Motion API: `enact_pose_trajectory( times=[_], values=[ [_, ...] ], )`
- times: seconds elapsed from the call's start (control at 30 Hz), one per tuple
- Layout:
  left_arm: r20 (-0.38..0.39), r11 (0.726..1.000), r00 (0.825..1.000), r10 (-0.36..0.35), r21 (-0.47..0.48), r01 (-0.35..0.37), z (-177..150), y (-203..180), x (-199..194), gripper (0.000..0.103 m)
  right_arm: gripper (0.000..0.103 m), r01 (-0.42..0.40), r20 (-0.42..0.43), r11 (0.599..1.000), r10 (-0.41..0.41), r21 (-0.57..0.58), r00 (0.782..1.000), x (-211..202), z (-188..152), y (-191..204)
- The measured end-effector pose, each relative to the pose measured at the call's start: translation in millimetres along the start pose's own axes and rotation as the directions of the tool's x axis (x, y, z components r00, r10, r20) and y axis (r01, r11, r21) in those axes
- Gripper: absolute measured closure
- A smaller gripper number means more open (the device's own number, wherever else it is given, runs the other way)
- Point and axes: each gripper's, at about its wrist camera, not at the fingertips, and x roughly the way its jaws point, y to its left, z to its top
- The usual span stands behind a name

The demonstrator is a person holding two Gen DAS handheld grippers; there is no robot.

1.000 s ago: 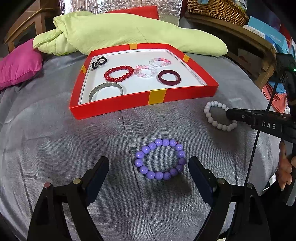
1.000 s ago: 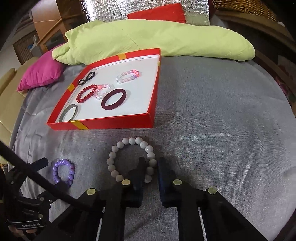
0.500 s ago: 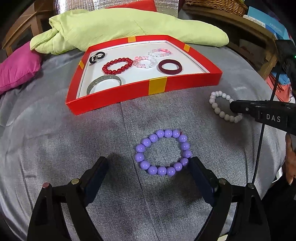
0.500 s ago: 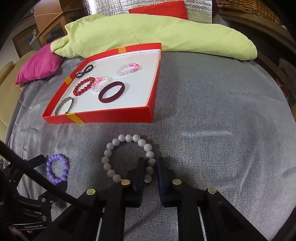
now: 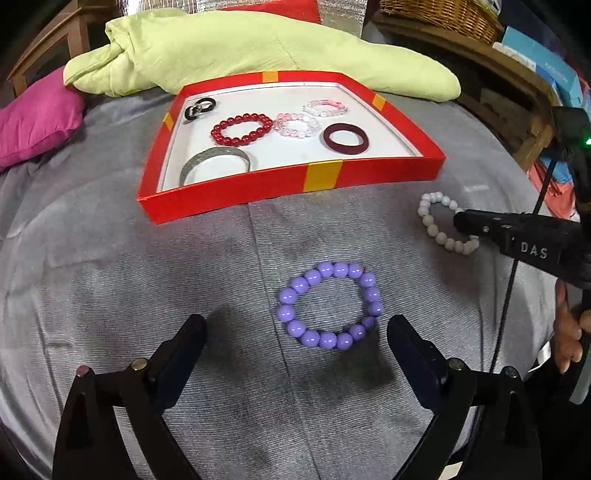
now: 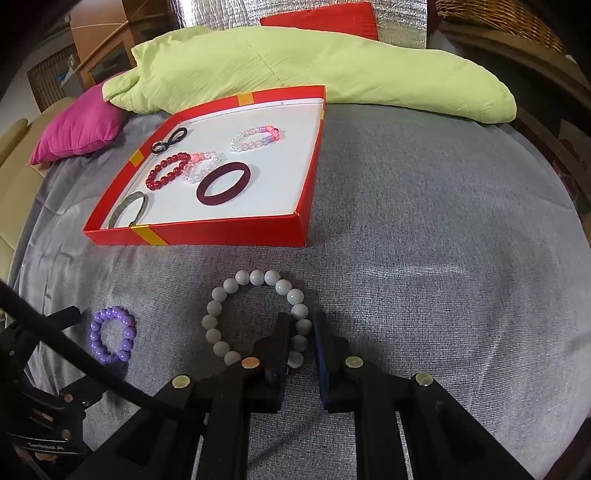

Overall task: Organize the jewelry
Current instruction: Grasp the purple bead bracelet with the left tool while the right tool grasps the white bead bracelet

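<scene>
A purple bead bracelet (image 5: 327, 269) lies flat on the grey cloth just ahead of my left gripper (image 5: 295, 325). Its jaws are wide and still opening, with both pads clear of the beads. A white bead bracelet (image 6: 251, 277) lies to its right. My right gripper (image 6: 302, 321) is shut on the bracelet's near right side, with beads between its narrow jaws, and the bracelet still rests on the cloth. The left wrist view shows that gripper (image 5: 458, 221) from the side over the white bracelet (image 5: 428, 221). Behind both stands a red box (image 5: 321, 177) holding several bracelets and bangles.
A pale green quilt (image 6: 332, 66) and a pink pillow (image 6: 81, 129) lie behind the red box (image 6: 221, 234). A wooden shelf with a wicker basket (image 5: 443, 14) stands at the back right. A person's hand (image 5: 565, 332) holds the right gripper's handle.
My left gripper's fingers have spread a little wider around the purple bracelet. The right gripper has stayed shut on the white bracelet in the same spot.
</scene>
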Motion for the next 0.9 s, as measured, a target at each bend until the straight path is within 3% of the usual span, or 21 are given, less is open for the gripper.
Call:
enact_pose_trajectory(
  times=[0.1,0.17,0.33,0.47,0.63,0.7,0.9],
  values=[
    [0.005,0.999,1.0,-0.003,0.039,0.002,-1,-10,3,0.021,0.087,0.002,0.0,1.0,-0.002,0.003,1.0,0,0,0],
    [0.018,0.998,1.0,0.015,0.068,-0.016,-1,-16,4,0.035,0.087,0.001,0.001,1.0,-0.001,0.01,1.0,0,0,0],
    [0.044,1.0,0.999,0.01,0.027,-0.011,3,-9,3,0.057,0.087,-0.004,0.005,1.0,0.004,0.014,1.0,0,0,-1],
    [0.063,1.0,0.998,0.026,0.001,-0.026,4,3,-3,0.084,0.087,-0.014,0.013,1.0,0.013,0.024,1.0,-2,-1,-3],
    [0.105,0.999,0.994,0.009,-0.031,-0.006,8,20,-11,0.085,0.09,-0.009,0.033,1.0,0.009,0.017,0.999,-7,-2,-2],
    [0.122,0.999,0.993,-0.002,-0.042,0.007,8,23,-18,0.093,0.091,-0.028,0.049,0.999,0.027,0.027,0.998,-11,-1,-2],
    [0.163,0.998,0.987,-0.005,-0.055,0.014,6,35,-31,0.093,0.092,-0.097,0.118,0.995,0.095,0.01,0.988,-27,1,7]
  ],
)
